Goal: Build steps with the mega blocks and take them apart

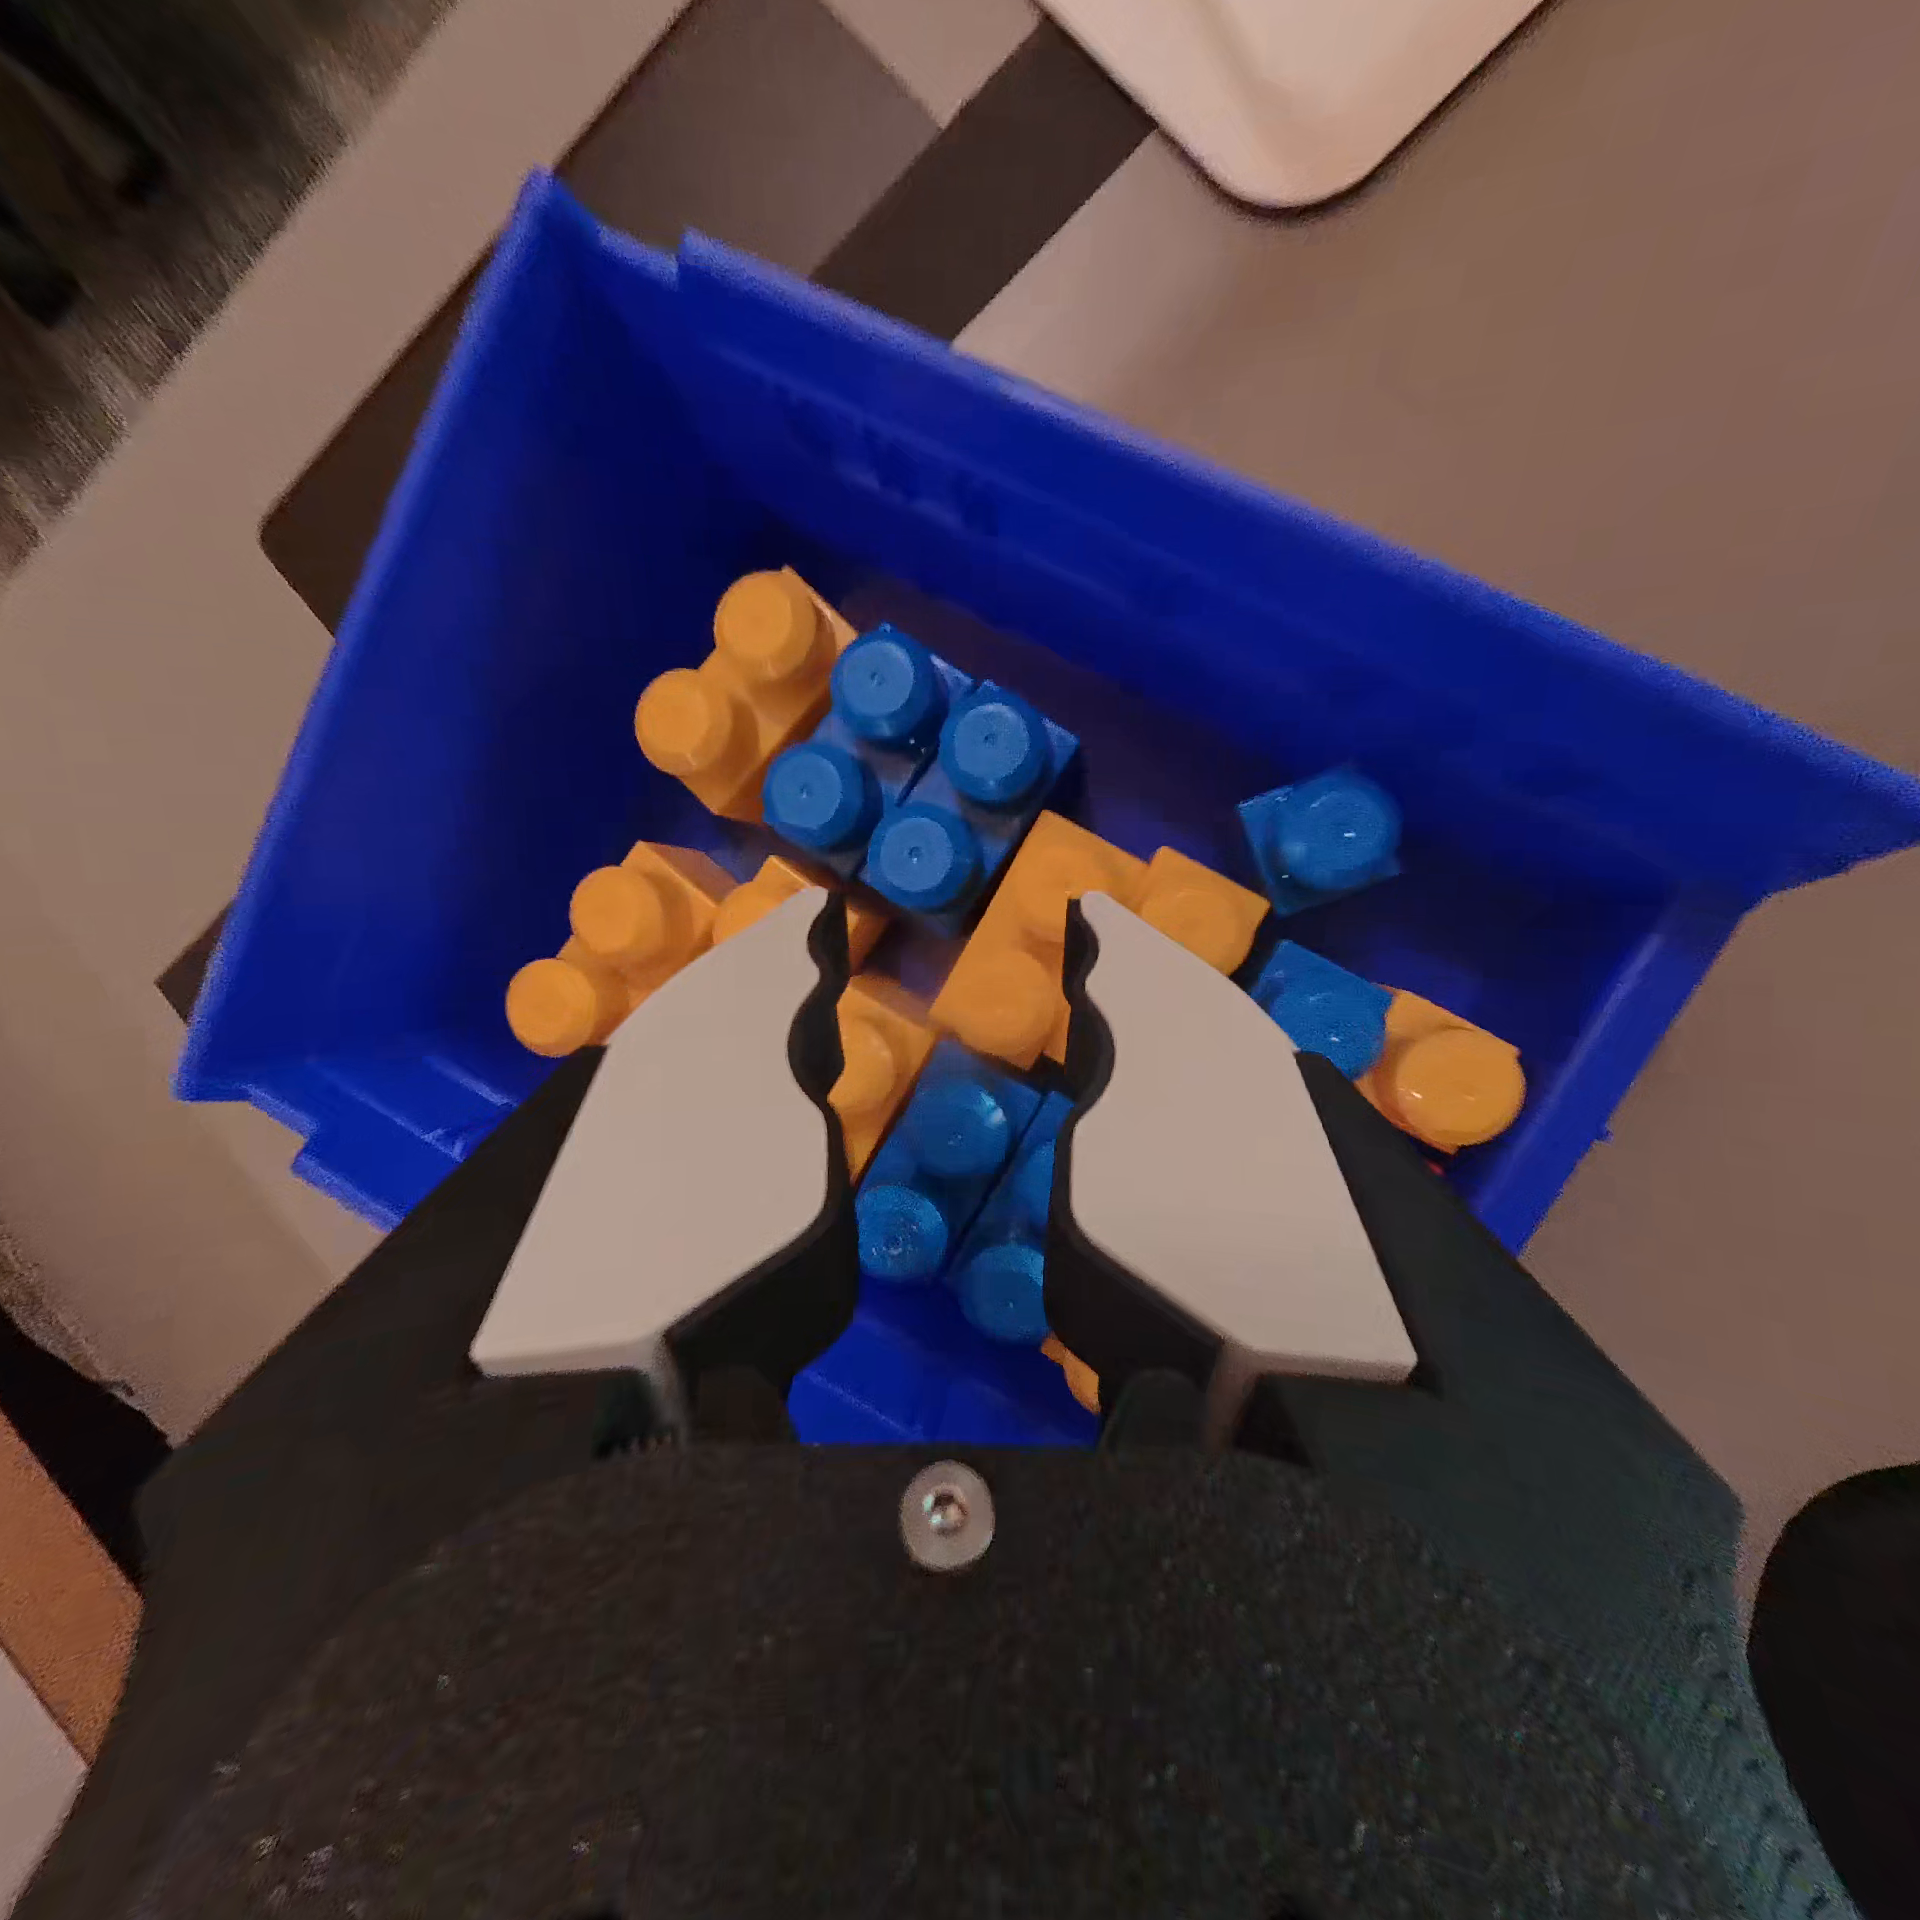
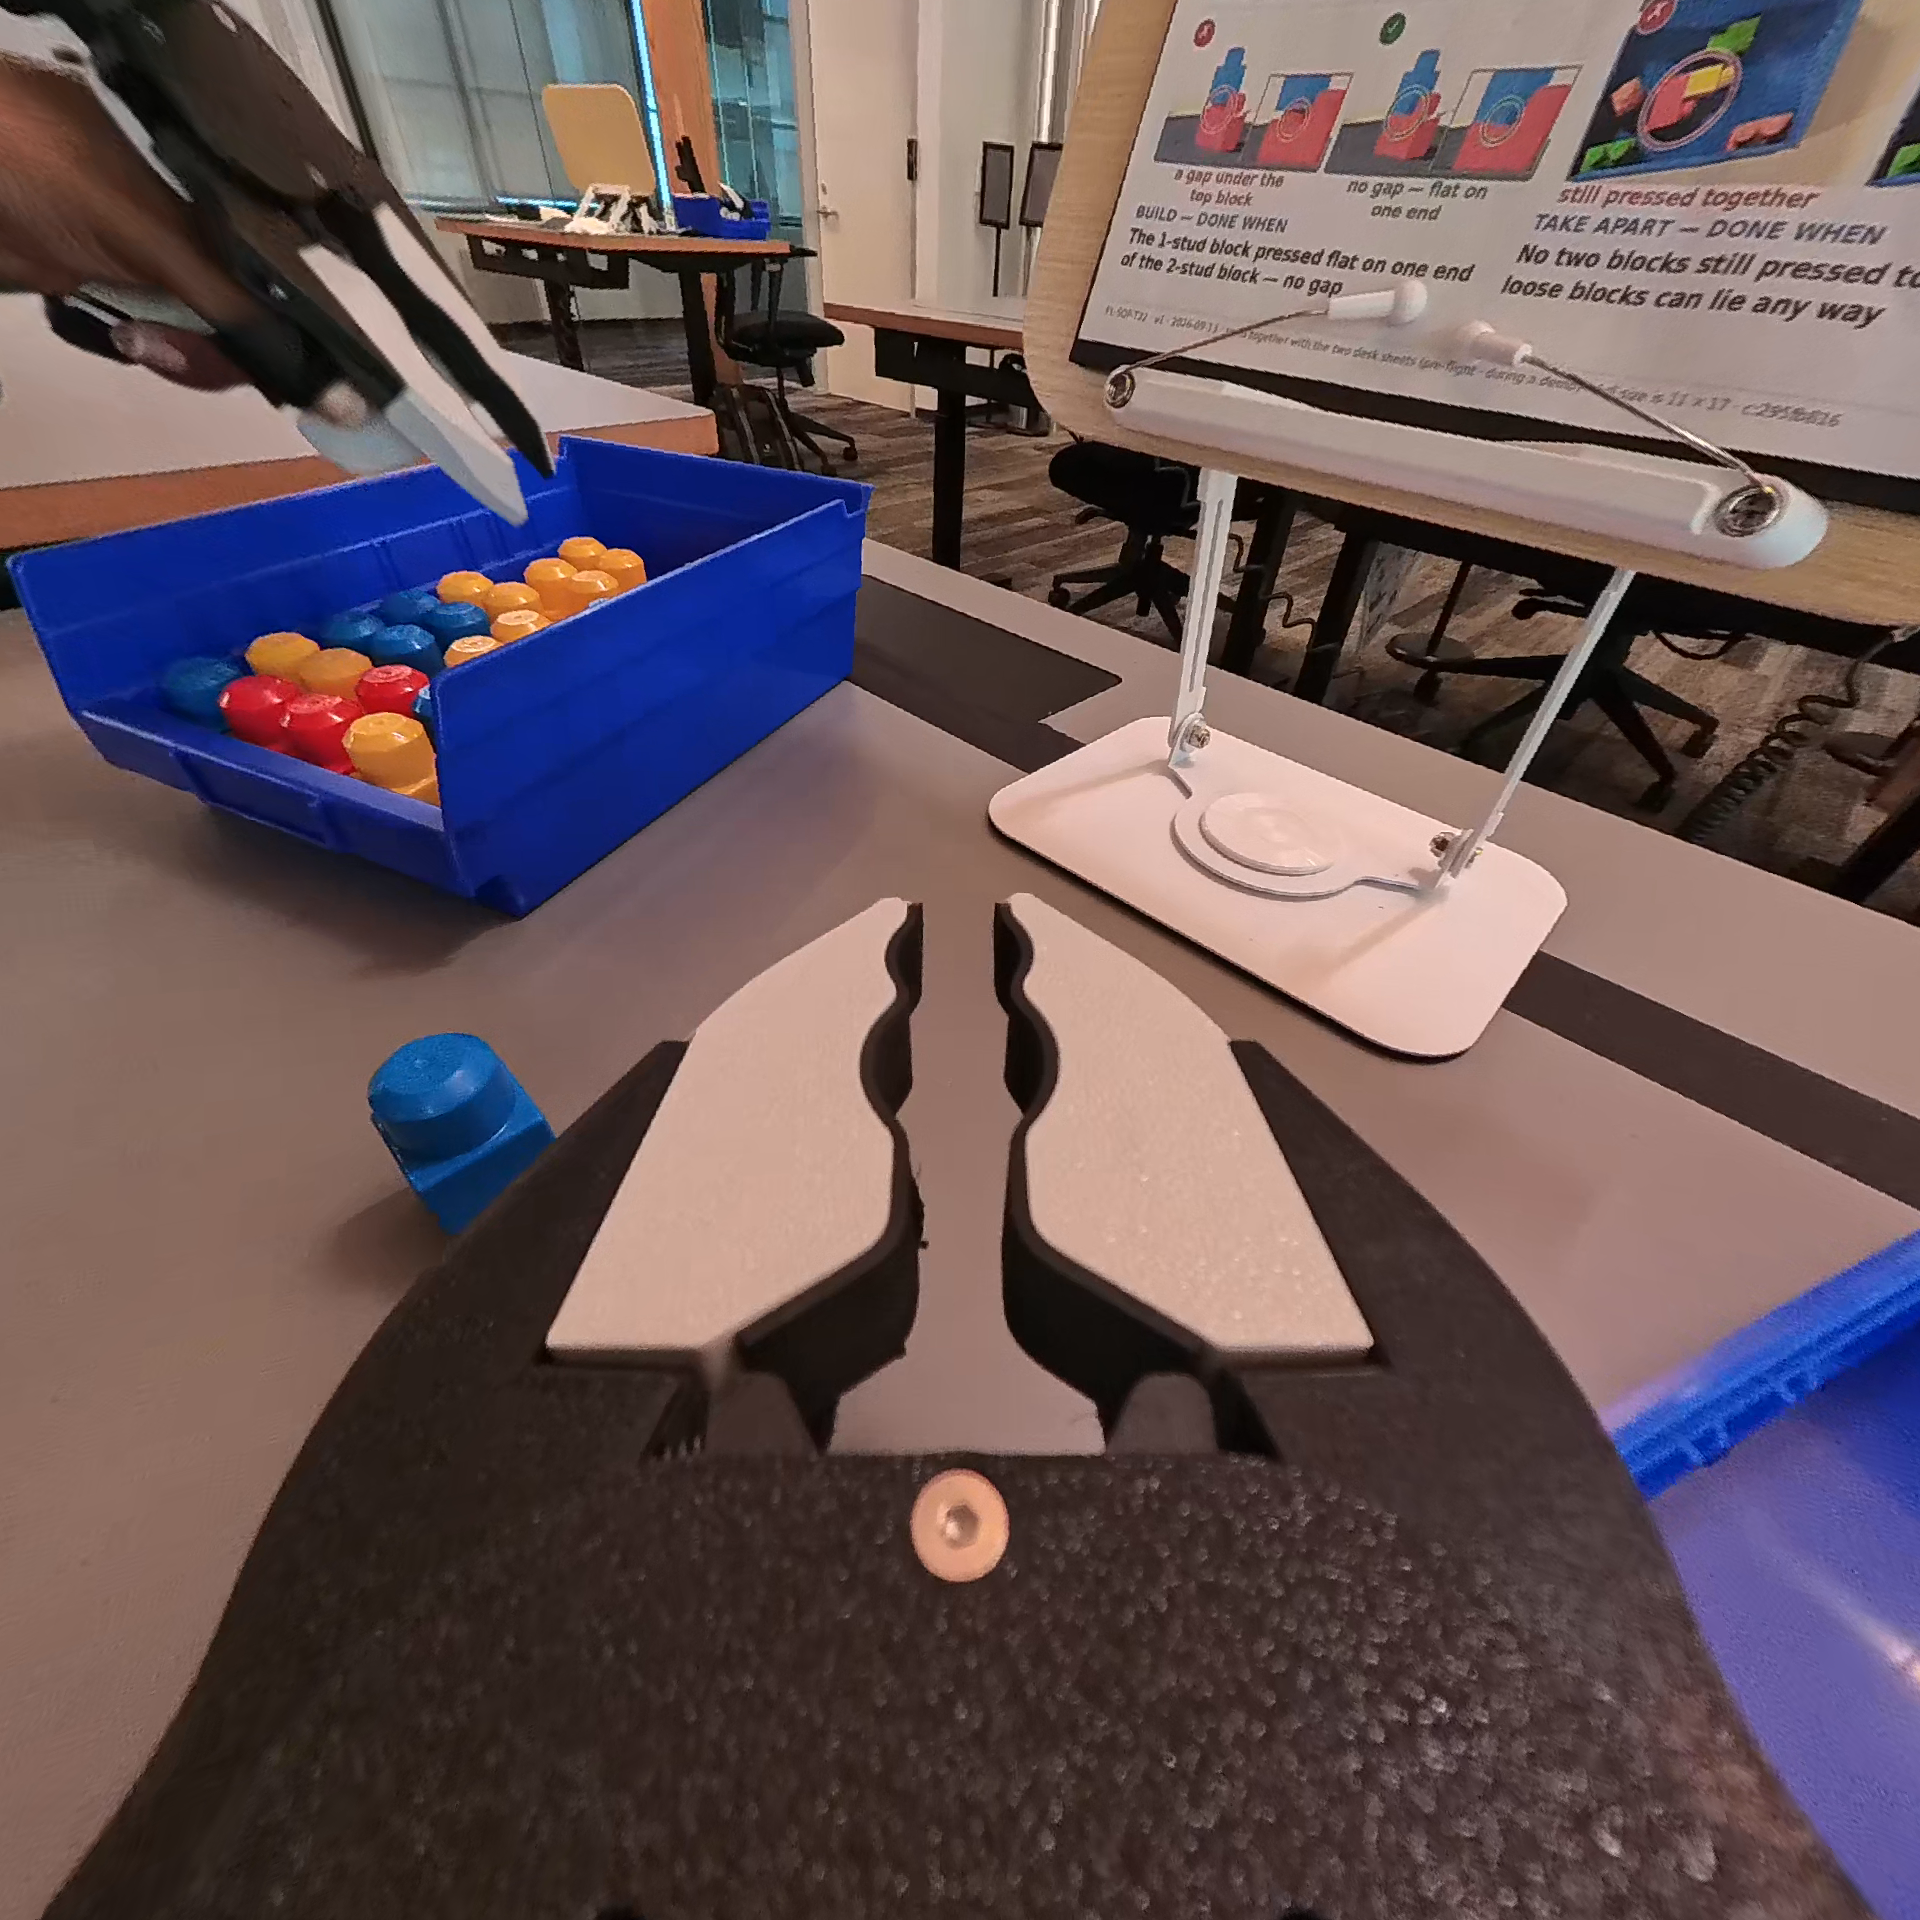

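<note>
Left claw (image 1: 945,904) hangs over the blue bin (image 1: 582,499), its fingers apart and empty, tips just above the jumble of orange and blue mega blocks (image 1: 914,779) inside. Right claw (image 2: 956,914) rests low over the desk (image 2: 208,987), fingers parted by a narrow gap with nothing between them. A single blue one-stud block (image 2: 457,1127) stands upright on the desk just to its left, well apart from the bin.

Risks, as I judge them: the blocks in the bin lie tilted and overlapping, some touching or pressed together, so a closing claw could catch two at once or pinch a stud at an angle and let the piece slip. The claw tips are near several blocks, so a descent could shove neighbours aside rather than straddle one. The bin sits loose on a smooth top and may slide if a wedged block is pulled. The lone blue block stands close enough to the right claw to be knocked over.

The desk is a smooth grey-brown top with dark strips across it. A white stand (image 2: 1278,883) holds an instruction sheet (image 2: 1507,187) at the far right, and the corner of a second blue bin (image 2: 1787,1455) shows at the near right. Beyond lie other desks, office chairs and tall windows.
</note>
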A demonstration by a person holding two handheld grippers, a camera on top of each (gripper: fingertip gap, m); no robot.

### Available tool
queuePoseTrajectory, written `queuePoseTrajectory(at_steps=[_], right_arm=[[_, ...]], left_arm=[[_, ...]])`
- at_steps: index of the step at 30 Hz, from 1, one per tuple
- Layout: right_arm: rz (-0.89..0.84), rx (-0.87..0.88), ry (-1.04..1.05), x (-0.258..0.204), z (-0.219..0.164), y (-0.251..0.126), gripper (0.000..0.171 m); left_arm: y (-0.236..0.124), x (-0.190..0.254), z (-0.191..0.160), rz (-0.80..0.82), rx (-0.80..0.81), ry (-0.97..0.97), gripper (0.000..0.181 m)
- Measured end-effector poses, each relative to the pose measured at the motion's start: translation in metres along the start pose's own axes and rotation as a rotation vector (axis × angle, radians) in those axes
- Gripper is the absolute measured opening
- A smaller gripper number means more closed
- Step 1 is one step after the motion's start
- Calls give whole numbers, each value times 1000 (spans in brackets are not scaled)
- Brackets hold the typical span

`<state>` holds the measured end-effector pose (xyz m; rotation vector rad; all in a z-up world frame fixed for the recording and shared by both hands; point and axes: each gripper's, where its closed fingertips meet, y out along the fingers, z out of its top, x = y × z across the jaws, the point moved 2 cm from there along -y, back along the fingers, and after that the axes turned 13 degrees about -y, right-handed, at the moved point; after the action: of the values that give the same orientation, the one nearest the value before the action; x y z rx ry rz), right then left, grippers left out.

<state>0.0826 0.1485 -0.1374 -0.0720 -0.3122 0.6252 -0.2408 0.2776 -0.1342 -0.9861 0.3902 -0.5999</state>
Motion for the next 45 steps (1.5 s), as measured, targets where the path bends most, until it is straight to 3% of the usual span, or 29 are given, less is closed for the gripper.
queuePoseTrajectory(at_steps=[11,15,21,28,36,45], right_arm=[[-12,-8,-12,2,-2,0,13],[-32,2,-19,5,0,-1,9],[-42,-2,-27,6,0,-2,4],[-76,11,-30,10,1,-3,0],[-140,41,-24,15,6,-7,0],[-201,107,-28,20,20,-16,0]], left_arm=[[58,-20,-16,31,-129,-64,42],[67,-19,-17,32,-119,-40,29],[63,-18,-11,63,-59,30,29],[28,-12,0,58,43,48,29],[-41,2,32,93,272,60,29],[-84,98,56,-39,336,204,30]])
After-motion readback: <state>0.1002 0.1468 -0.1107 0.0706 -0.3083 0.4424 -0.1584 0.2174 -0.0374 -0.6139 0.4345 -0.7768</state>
